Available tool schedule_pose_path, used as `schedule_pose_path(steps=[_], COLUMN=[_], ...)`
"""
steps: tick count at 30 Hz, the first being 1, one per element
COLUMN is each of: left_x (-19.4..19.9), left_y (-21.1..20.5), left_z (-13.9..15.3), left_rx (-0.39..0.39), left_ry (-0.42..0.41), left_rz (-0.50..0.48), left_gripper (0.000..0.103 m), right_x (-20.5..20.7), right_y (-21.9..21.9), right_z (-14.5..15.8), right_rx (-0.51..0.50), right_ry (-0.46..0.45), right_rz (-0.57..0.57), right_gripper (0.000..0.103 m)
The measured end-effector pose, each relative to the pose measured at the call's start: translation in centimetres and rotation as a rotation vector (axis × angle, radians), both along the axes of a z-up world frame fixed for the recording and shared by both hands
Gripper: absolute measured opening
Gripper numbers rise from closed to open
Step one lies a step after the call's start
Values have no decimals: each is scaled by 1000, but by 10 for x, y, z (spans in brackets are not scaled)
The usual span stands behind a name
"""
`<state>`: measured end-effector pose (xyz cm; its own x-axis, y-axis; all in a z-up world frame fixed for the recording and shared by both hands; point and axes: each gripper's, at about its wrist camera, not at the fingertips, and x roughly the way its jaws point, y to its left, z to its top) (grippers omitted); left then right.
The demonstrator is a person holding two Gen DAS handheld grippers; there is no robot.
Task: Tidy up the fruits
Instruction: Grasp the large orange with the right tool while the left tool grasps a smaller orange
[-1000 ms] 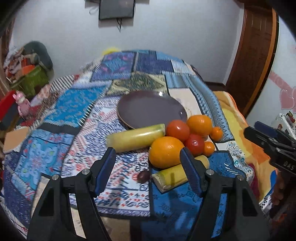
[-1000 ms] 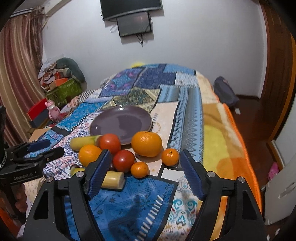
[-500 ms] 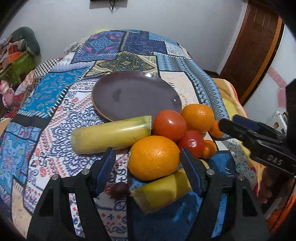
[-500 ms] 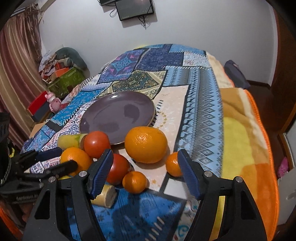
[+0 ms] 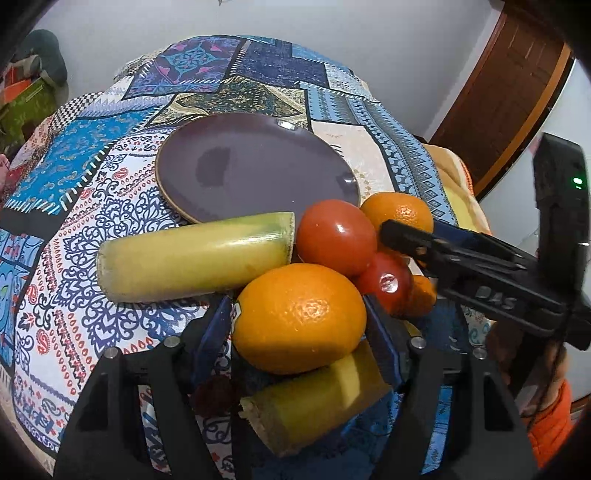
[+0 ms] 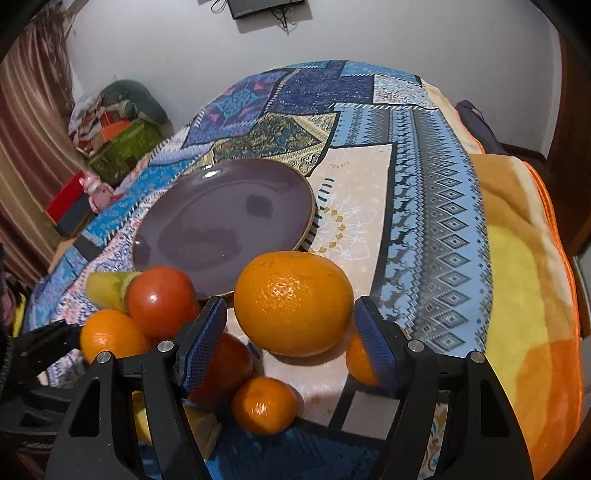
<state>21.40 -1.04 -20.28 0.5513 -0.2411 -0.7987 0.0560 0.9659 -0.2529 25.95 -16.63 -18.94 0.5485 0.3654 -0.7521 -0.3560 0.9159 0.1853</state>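
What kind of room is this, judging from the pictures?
Probably a bedroom at home: the fruit and plate sit on a patchwork quilt, a wall screen hangs above, and clothes are piled in the corner.

Both grippers down onto the fruit pile

The left gripper [image 5: 299,325] has dropped and now straddles the near orange [image 5: 300,316], jaws closing — earlier it hung well short. The right gripper [image 6: 291,332] has likewise advanced — its pads now flank the far orange [image 6: 293,302].
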Motion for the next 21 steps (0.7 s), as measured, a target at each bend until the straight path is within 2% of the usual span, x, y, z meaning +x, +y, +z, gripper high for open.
schedule_pose_path(steps=[3, 13, 21], left_x=[-1, -10, -27], left_y=[-2, 0, 11], left_z=[1, 12, 44], left_rx=[9, 26, 36], left_ry=[-7, -17, -87], left_rz=[-5, 6, 37], left_gripper=[67, 66, 66], right_x=[4, -2, -19], right_y=[5, 3, -1], right_z=[-3, 4, 19], right_rx=[-42, -46, -51], right_ry=[-5, -4, -39], right_rz=[0, -1, -5], right_gripper=[69, 65, 64])
